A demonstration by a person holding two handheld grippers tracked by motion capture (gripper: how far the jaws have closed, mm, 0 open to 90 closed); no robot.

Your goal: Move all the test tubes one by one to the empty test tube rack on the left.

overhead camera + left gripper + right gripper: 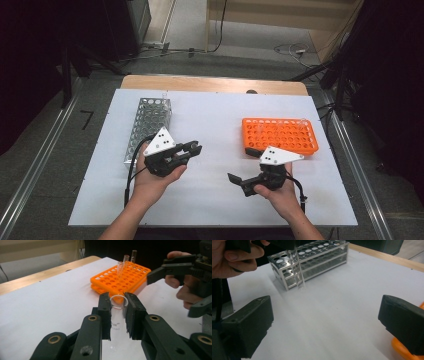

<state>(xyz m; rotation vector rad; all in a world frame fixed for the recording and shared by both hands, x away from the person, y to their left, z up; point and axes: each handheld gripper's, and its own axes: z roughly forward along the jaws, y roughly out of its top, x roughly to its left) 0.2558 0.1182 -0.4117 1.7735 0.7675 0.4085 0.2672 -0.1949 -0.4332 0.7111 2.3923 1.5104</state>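
My left gripper [118,299] is shut on a clear glass test tube [116,326], gripping it just below its rim. In the high view the left gripper [194,148] hovers over the white tabletop [215,117], to the right of the metal rack [147,122]. The right gripper [243,165] stands open beside the orange rack [280,135]. In the right gripper view its jaws [325,322] are wide apart with nothing between them, and the held tube [298,273] hangs in front of the metal rack [312,261].
The orange rack [120,280] holds three upright glass tubes [125,262] near its far side. The right gripper [175,270] and its hand show at the right of the left gripper view. A wooden table edge [215,83] runs along the back.
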